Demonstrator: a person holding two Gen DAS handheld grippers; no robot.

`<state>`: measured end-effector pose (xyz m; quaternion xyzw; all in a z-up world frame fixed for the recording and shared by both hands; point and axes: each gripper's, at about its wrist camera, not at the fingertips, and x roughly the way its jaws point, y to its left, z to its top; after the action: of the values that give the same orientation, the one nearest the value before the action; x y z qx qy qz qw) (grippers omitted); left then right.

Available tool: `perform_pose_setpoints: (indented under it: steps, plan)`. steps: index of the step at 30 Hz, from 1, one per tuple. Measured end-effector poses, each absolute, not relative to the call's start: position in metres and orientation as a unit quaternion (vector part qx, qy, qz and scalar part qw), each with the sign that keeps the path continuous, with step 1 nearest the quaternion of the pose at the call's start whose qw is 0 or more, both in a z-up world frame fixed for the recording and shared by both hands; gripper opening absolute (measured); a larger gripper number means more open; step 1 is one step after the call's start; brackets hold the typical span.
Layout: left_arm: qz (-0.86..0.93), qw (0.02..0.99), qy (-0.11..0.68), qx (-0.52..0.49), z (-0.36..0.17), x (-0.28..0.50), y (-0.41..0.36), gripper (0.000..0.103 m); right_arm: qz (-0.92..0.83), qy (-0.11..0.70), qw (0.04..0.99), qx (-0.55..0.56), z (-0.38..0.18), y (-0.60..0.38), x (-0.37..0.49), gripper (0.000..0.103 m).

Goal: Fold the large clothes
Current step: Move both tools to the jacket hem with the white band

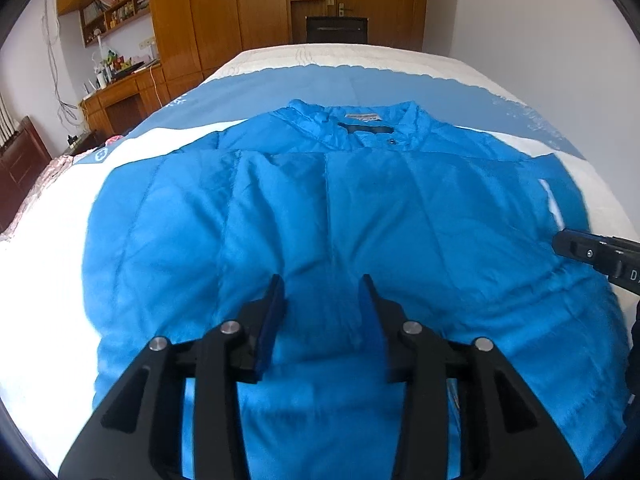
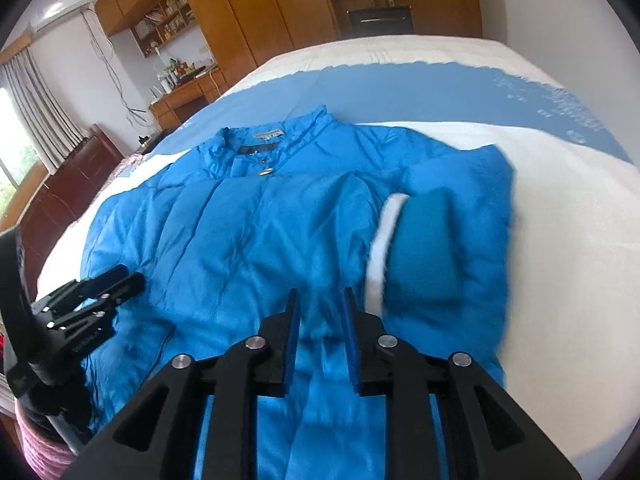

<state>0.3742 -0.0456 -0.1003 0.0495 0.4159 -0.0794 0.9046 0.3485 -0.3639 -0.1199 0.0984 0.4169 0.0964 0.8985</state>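
Left wrist view: we see our left tool (image 1: 322, 294) angled down over the lower middle of the blue jacket (image 1: 340, 216), hovering above the cloth.
Left tool state: its jaws stand moderately apart, the blue pads clear of the fabric, nothing gripped.
Right wrist view: our right tool (image 2: 320, 308) also tilts down, over the jacket's lower front, just beside the turned-back cuff (image 2: 416, 248).
Right tool state: its jaws show a narrow gap; we see only the cloth below them and no fold pinched between the pads.
Tools relative: in the right view the left tool sits at the jacket's left edge; in the left view the tip of the right tool shows at the right edge, so the two are well apart.
Jacket place: it lies flat on the bed (image 1: 44, 280), on a white and blue cover.
Jacket heading: the collar (image 1: 360, 120) points away from us toward the wardrobe (image 1: 224, 12); the long axis runs from hem near us to collar far.
Sleeves: both are folded in across the front.
Material: puffy quilted shell with a slight sheen and soft creases; the cuff shows a darker teal fleece-like lining edged with a white band.
Collar detail: a stand-up collar with a label inside and a dark snap.
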Motion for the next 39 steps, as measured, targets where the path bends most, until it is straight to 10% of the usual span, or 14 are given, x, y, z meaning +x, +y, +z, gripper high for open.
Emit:
perform_pose_setpoints:
  steps: [13,39]
  plan:
    - [-0.022,0.928,0.362,0.088,-0.057,0.224,0.011,0.069,0.119,0.425,0.889,0.119,-0.111,-0.391,0.224,0.060]
    - [0.034,0.897,0.441,0.003,-0.108,0.121,0.111,0.080,0.146,0.462,0.859,0.164,-0.166,-0.421,0.077,0.069]
